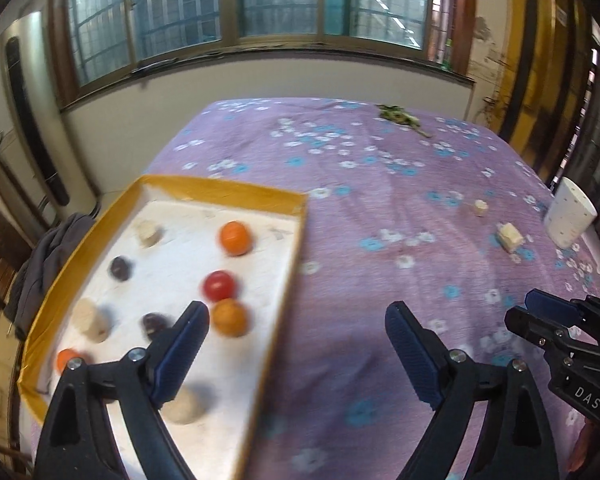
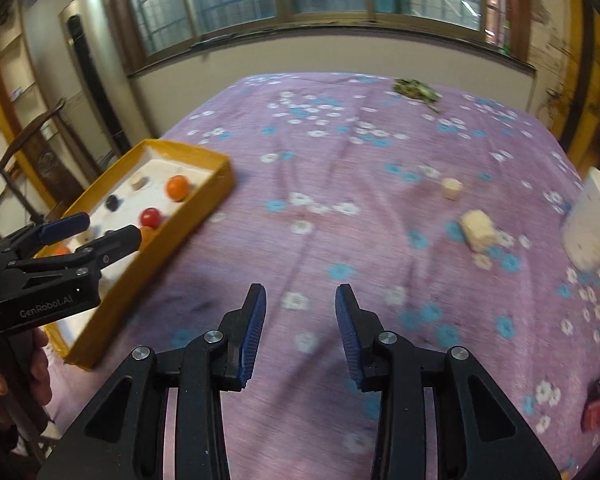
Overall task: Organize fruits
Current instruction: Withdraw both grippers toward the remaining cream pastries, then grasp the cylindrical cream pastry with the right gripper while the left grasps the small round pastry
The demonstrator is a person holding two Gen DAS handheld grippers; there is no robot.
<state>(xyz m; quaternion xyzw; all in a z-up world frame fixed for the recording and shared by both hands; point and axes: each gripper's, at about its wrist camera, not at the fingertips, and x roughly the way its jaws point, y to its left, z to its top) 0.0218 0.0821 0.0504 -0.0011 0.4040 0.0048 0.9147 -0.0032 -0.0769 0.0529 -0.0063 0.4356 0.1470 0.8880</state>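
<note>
Fruit-sorting task, well advanced. The yellow-rimmed tray on the purple flowered cloth already holds oranges, a red fruit, dark fruits and pale pieces. Two pale pieces lie loose on the cloth, near a white cup, apparently left to collect. The left gripper hangs spread wide and empty at the tray's edge; the right gripper, narrowly parted, grasps nothing.

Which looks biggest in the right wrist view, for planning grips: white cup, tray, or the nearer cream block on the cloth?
1. Tray, by far the largest.
2. White cup, partly cut off at the edge.
3. Cream block, the smallest.
</note>
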